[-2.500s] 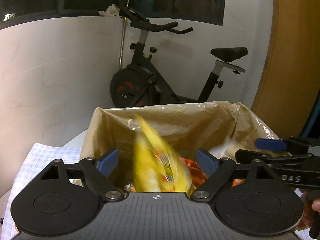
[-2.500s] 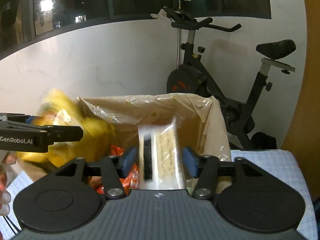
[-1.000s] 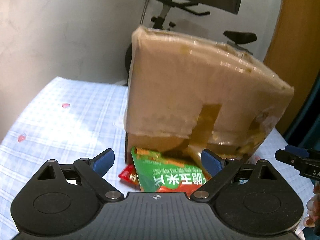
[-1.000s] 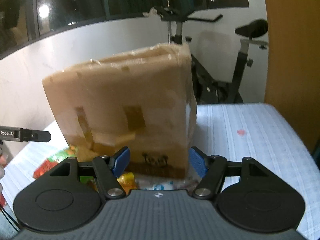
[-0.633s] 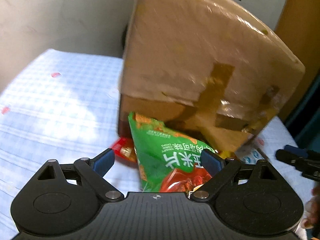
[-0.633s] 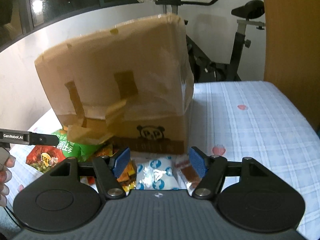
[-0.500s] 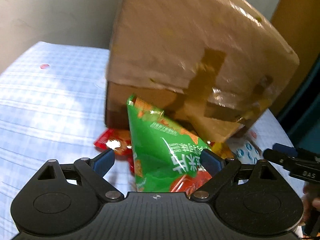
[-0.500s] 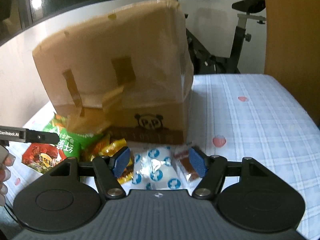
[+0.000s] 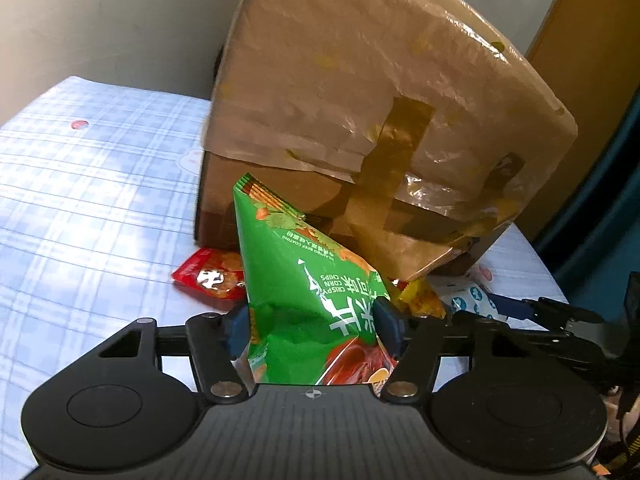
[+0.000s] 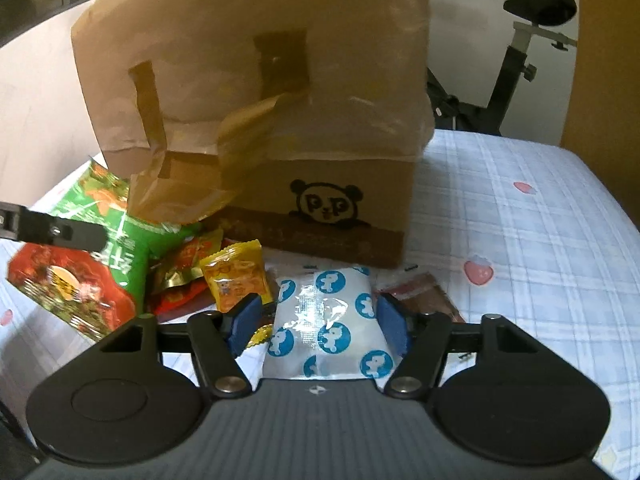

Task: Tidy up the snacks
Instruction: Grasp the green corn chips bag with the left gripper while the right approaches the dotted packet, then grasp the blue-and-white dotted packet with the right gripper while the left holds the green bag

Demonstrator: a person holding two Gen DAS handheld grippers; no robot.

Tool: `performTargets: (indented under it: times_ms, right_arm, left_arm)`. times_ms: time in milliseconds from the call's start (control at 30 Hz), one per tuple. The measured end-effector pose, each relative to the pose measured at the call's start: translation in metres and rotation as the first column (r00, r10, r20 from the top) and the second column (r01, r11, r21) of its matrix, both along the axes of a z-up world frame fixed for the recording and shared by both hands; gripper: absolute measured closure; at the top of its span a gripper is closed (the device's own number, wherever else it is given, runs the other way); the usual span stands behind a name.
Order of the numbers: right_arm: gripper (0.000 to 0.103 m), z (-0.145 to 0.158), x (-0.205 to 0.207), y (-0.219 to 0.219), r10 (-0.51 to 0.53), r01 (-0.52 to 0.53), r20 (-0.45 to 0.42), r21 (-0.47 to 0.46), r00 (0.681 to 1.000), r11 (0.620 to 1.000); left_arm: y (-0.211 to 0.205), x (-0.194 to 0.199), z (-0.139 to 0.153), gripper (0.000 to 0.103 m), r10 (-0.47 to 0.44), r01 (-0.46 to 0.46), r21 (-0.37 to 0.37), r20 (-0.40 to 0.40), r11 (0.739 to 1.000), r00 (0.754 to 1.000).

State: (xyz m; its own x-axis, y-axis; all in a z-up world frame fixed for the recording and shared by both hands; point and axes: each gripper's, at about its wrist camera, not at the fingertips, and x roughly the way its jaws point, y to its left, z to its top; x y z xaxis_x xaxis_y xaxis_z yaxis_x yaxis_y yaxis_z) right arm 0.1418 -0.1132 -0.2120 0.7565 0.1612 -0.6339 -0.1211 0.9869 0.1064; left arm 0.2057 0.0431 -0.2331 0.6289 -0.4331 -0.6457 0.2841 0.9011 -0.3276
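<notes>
The left tool (image 9: 312, 326) has just been closing and pinches the green chip bag (image 9: 304, 292), puffy, light and crushable, low across its belly. The right tool (image 10: 320, 318) has been closing around the white pouch (image 10: 328, 326), soft and slick, lying flat between its pads on the bench (image 10: 520, 240); full contact unclear.

The green bag (image 9: 304, 296) reads "CRISPY CORN CHIPS".

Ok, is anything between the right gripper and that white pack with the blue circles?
Nothing visible. The white pack already lies between the right gripper's closing jaws, which reach its sides. The small yellow packet sits just outside the left finger, close enough that it might get brushed.
</notes>
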Motion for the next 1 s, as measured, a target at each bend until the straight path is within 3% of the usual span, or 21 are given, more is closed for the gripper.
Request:
performTargets:
  times_ms: [133,500,1000]
  right_arm:
    - [0.051,-0.003,-0.003,-0.003,-0.009,0.009,0.022,0.014,1.000,1.000]
    - [0.051,-0.010,-0.011,-0.002,-0.008,0.008,0.077,0.008,0.997,1.000]
    - [0.051,-0.011,-0.016,0.000,-0.010,0.011,0.096,-0.006,0.995,1.000]
  left_arm:
    - [0.008,-0.017,0.011,0.039,0.017,-0.017,0.003,0.029,1.000,0.999]
    - [0.021,-0.039,0.016,0.039,0.102,-0.103,0.016,0.049,0.995,0.994]
    - [0.020,-0.049,0.010,0.037,0.086,-0.090,0.063,0.065,0.994,0.994]
